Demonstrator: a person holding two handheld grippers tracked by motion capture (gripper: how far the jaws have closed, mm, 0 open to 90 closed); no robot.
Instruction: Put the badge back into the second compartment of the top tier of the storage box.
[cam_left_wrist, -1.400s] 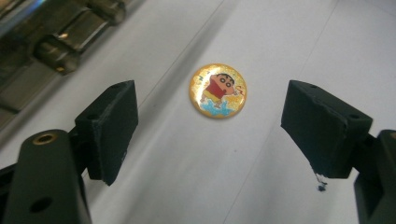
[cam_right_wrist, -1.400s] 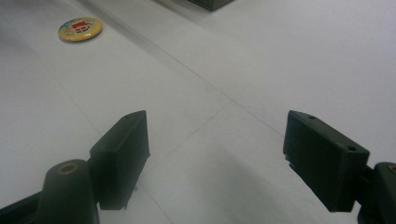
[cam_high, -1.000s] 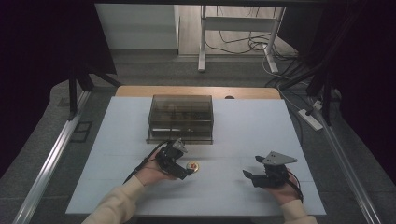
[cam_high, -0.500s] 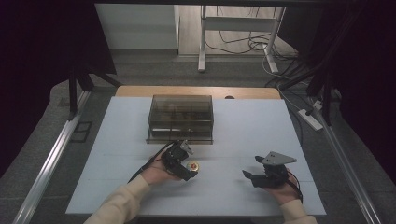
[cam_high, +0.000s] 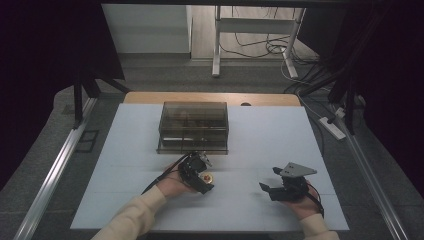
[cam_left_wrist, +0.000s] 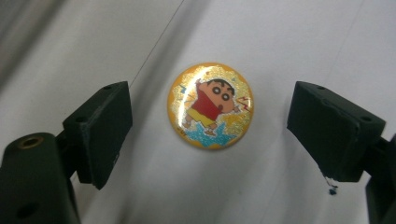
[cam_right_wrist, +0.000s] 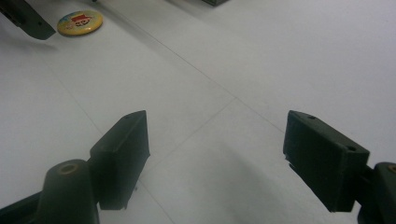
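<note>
Here the round yellow cartoon-print badge (cam_left_wrist: 210, 106) lies flat on the white table (cam_high: 260, 135), between the wide-spread jaws of the left gripper (cam_left_wrist: 210, 135), touching neither. Well to the right, the right gripper (cam_right_wrist: 217, 156) gapes wide over bare tabletop.

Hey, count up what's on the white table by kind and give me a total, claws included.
Round cartoon badge: 1, lying flat between the open jaws of the left claw.
Smoky clear box: 1, at the far side of the table.
Claws: 2, the left claw and the right claw, both open.
Total: 4
</note>
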